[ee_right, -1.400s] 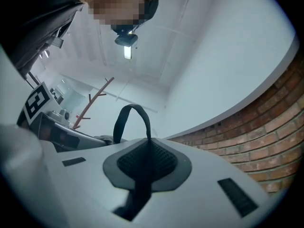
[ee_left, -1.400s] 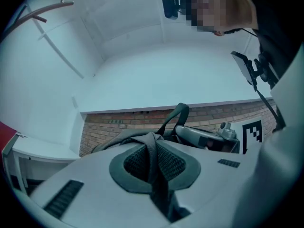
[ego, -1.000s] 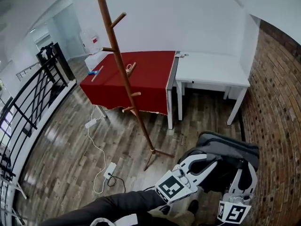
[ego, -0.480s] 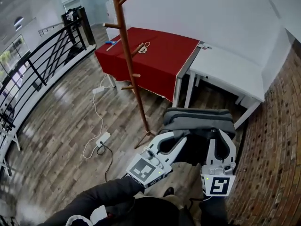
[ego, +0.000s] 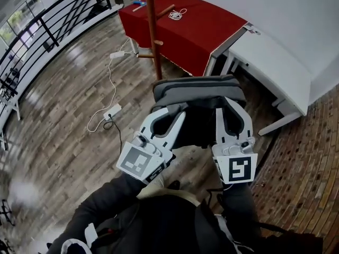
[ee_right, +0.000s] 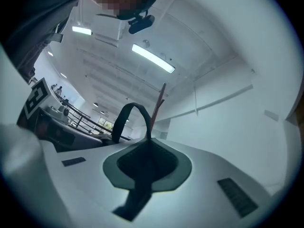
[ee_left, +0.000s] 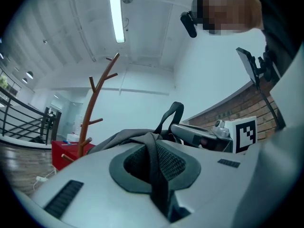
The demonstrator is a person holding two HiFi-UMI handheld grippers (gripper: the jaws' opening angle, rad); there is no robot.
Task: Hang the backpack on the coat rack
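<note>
A grey and black backpack [ego: 197, 95] hangs in the air between both grippers in the middle of the head view. My left gripper [ego: 170, 112] is shut on one black strap [ee_left: 155, 167]. My right gripper [ego: 231, 103] is shut on another strap [ee_right: 141, 179]. The backpack's top loop [ee_right: 129, 118] stands up between the two grippers. The brown wooden coat rack [ego: 151, 32] rises just beyond the backpack's far left corner, and its pegs [ee_left: 101, 86] show in the left gripper view. The backpack hides the rack's foot.
A table with a red cloth [ego: 197, 24] and a white table [ego: 275, 62] stand behind the rack. A power strip with a white cable [ego: 112, 111] lies on the wood floor at left. Black railing [ego: 45, 28] runs along the far left, a brick wall [ego: 313, 157] at right.
Both grippers have carried the backpack from the lower right to the middle of the head view, close up to the coat rack's pole. The grip on the straps is unchanged.
</note>
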